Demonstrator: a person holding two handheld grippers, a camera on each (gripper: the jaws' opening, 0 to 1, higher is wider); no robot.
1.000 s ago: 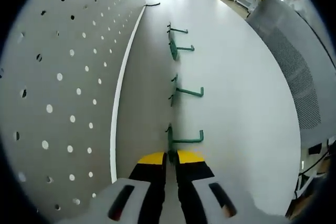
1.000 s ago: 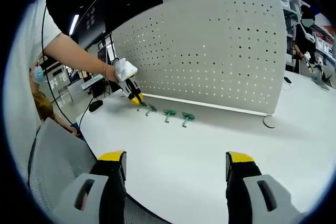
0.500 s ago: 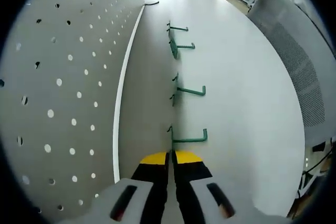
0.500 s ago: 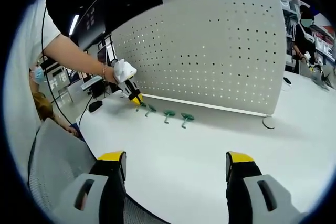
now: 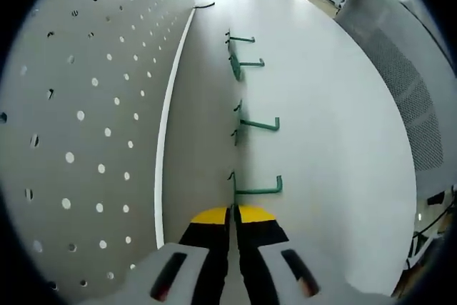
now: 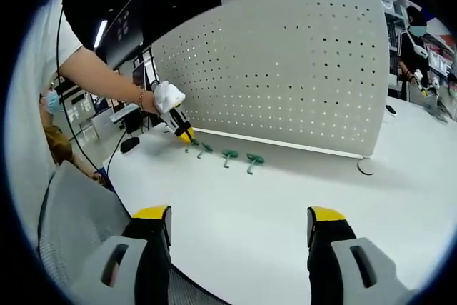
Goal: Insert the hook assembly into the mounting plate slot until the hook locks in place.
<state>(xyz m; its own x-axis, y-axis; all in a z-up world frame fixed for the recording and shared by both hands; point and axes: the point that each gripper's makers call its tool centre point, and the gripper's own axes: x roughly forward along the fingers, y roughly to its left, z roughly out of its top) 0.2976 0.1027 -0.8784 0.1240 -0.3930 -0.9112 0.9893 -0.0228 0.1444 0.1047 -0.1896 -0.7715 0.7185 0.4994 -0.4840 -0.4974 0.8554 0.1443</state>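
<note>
In the left gripper view, the left claw (image 5: 233, 213) is seen at the bottom with its yellow-tipped jaws pressed nearly together at the near end of the nearest green hook (image 5: 251, 188); whether the hook is actually pinched cannot be told. The hook lies on the white tabletop (image 5: 335, 148). Beyond it, three more green hooks are laid in a row running away from the camera: a second hook (image 5: 251, 123), a third hook (image 5: 243, 66) and a fourth hook (image 5: 239, 38). A white pegboard (image 5: 86, 105) dotted with holes stands alongside the row, just beside it. A grey mesh chair back (image 5: 407, 91) is seen across the tabletop.

In the right gripper view, the right claw (image 6: 239, 230) is held wide open over the tabletop, with nothing between its jaws. Farther off, a person's arm (image 6: 100, 76) reaches to the hooks at the foot of the pegboard. No writing can be read.
</note>
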